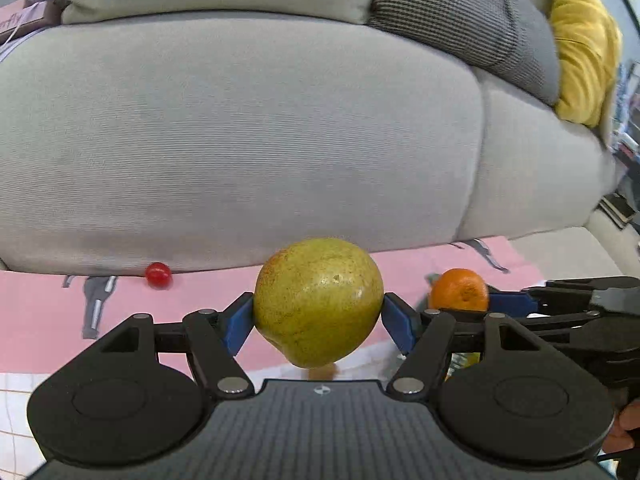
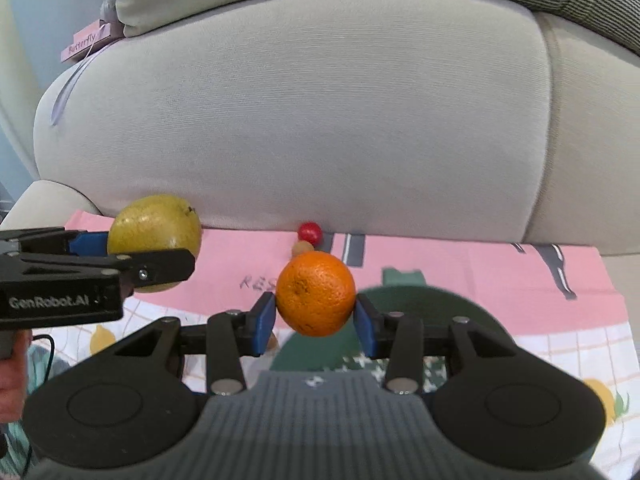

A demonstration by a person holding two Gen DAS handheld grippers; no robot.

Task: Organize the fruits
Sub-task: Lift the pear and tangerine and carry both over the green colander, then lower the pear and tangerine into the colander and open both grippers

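Note:
A yellow-green pear (image 1: 318, 300) hangs above the pink cloth, clamped between the blue pads of my left gripper (image 1: 319, 312). The same pear (image 2: 154, 228) shows at the left of the right wrist view, with the left gripper (image 2: 120, 256) seen from the side. My right gripper (image 2: 315, 314) is shut on an orange (image 2: 315, 293), also lifted off the cloth. That orange (image 1: 459, 290) appears to the right in the left wrist view. A small red fruit (image 1: 158, 275) lies on the cloth by the sofa base, and a small brown fruit (image 2: 303, 247) sits just in front of the red fruit (image 2: 309, 232).
A grey sofa (image 1: 240, 140) fills the background, with a yellow cushion (image 1: 584, 48) and a dark checked cushion (image 1: 460, 16). A pink patterned cloth (image 2: 460, 272) covers the floor. A pink box (image 2: 86, 42) rests on the sofa arm. A person's hand (image 1: 624, 428) grips the right handle.

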